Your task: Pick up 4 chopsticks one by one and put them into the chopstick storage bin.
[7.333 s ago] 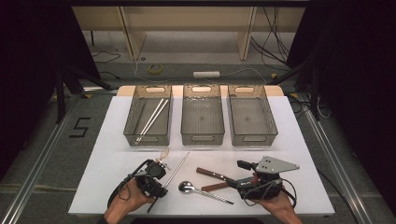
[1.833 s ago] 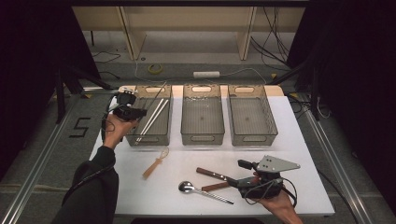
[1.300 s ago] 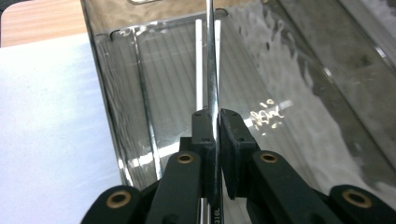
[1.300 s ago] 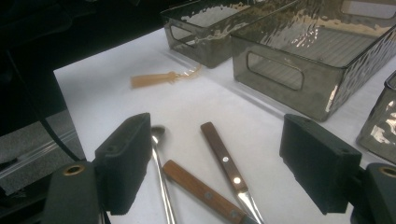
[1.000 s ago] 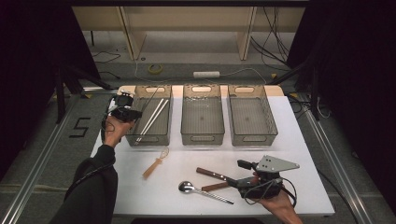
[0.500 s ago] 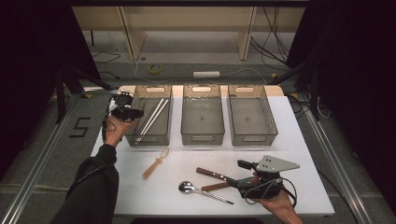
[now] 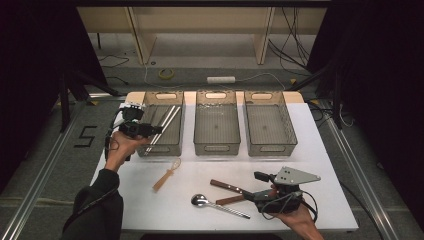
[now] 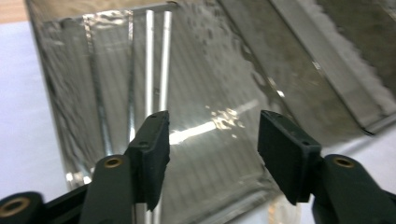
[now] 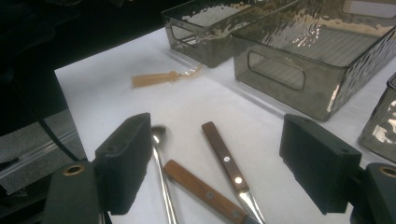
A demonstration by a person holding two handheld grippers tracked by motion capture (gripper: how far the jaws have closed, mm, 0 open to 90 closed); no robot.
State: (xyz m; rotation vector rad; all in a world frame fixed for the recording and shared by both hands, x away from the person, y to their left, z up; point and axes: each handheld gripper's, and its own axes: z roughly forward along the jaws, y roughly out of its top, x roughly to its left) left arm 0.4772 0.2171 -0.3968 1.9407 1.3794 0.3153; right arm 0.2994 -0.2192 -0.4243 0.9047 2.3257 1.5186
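The left gripper [image 7: 159,130], held at the frame's left over the left bin [image 7: 172,149], has just been opening — nothing between its jaws. Two metal chopsticks [image 7: 166,120] lie inside that bin. The right gripper [image 7: 250,186], lower right, rests with jaws apart — empty.

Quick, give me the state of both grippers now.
Left gripper: open, jaws just opened, nothing between them, over the left bin.
Right gripper: open, holding nothing.

light: bright table [image 7: 320,130], dark surround | glare: bin [image 8: 219,121] | blur: soft close-ups
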